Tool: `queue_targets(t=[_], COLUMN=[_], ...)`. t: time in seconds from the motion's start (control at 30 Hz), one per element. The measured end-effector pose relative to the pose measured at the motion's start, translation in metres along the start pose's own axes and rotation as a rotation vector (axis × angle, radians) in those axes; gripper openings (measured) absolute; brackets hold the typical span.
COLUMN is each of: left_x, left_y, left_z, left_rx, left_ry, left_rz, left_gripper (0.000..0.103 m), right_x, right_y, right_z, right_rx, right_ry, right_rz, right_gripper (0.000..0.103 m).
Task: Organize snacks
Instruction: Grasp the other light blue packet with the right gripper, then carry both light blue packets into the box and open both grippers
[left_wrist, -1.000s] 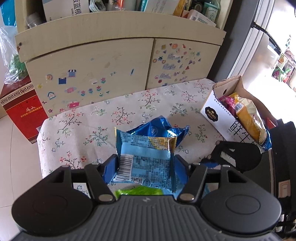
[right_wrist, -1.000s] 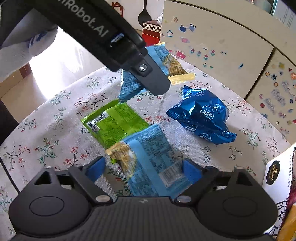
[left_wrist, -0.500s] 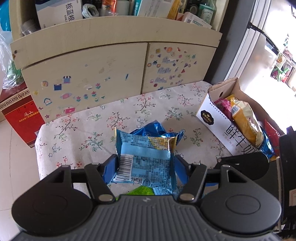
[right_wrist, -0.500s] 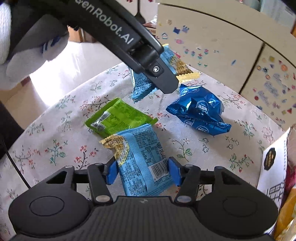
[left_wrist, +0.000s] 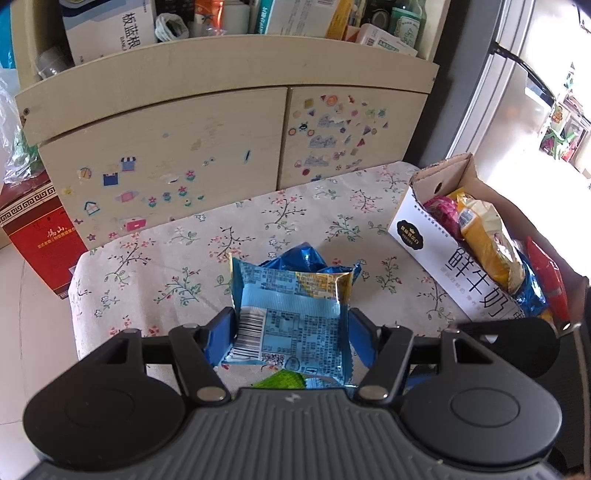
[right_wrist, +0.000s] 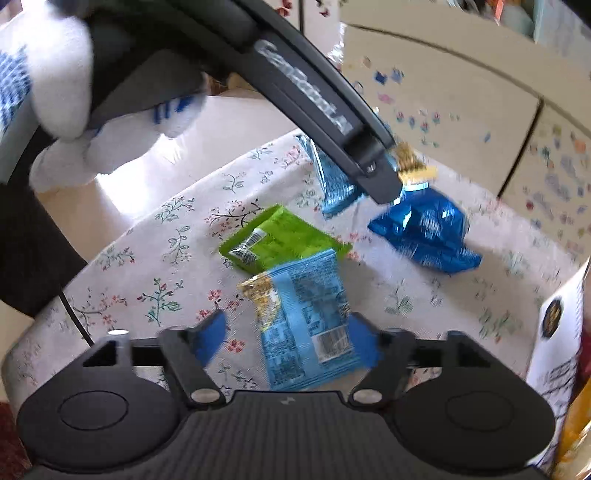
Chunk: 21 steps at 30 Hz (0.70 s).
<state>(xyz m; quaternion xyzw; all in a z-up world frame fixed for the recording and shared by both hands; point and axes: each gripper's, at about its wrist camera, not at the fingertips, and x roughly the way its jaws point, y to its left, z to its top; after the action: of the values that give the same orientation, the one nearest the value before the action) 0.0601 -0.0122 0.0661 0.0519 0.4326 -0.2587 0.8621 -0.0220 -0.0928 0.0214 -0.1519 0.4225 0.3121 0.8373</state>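
left gripper (left_wrist: 291, 328) is clenching one light blue packet (left_wrist: 291, 314), lifted over the desk (left_wrist: 155, 258) | right gripper (right_wrist: 288, 332): jaws have just been opening, second blue packet (right_wrist: 306, 317) lying loose between them | both feeling light, crinkly, slippery; I am judging the flat sides best

Left gripper (left_wrist: 291, 332) clamped on light-blue snack packet (left_wrist: 291, 314), held above floral tablecloth (left_wrist: 155, 273).
Blue pads press both packet sides, barcode face up. Dark-blue foil bag (left_wrist: 295, 258) lies just behind it; green packet (left_wrist: 282, 380) peeks below. White carton (left_wrist: 436, 243) at right holds yellow, pink and red snacks. Stickered cabinet (left_wrist: 184, 147) stands behind.
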Motion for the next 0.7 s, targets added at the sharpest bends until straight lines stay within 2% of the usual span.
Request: queue_targets(t=[0.23, 0.33, 0.37, 0.47, 0.6, 0.7], left_x=[0.001, 0.001, 0.001, 0.002, 0.002, 0.001], left_y=[0.003, 0.002, 0.002, 0.001, -0.004, -0.005], left_z=[-0.002, -0.002, -0.002, -0.001, 0.0, 0.001], left_rx=[0.0, 0.005, 0.006, 0.009, 0.048, 0.047], left_ry=[0.011, 0.014, 0.013, 0.006, -0.01, -0.019], left_rz=[-0.001, 0.002, 0.004, 0.013, 0.06, 0.061], left_gripper=[0.065, 0.065, 0.065, 0.065, 0.065, 0.065], right_x=[0.018, 0.031, 0.03, 0.023, 0.011, -0.006], right_y=[-0.009, -0.012, -0.011, -0.01, 0.001, 0.001], right_z=[0.005, 0.003, 0.003, 0.005, 0.006, 0.008], right_rx=[-0.003, 0.02, 0.017, 0.041, 0.011, 0.039], right_ry=[0.024, 0.06, 0.047, 0.038, 0.011, -0.013], right_rz=[0.004, -0.016, -0.017, 0.015, -0.084, -0.172], right_gripper=[0.088, 0.07, 0.067, 0.067, 0.067, 0.067])
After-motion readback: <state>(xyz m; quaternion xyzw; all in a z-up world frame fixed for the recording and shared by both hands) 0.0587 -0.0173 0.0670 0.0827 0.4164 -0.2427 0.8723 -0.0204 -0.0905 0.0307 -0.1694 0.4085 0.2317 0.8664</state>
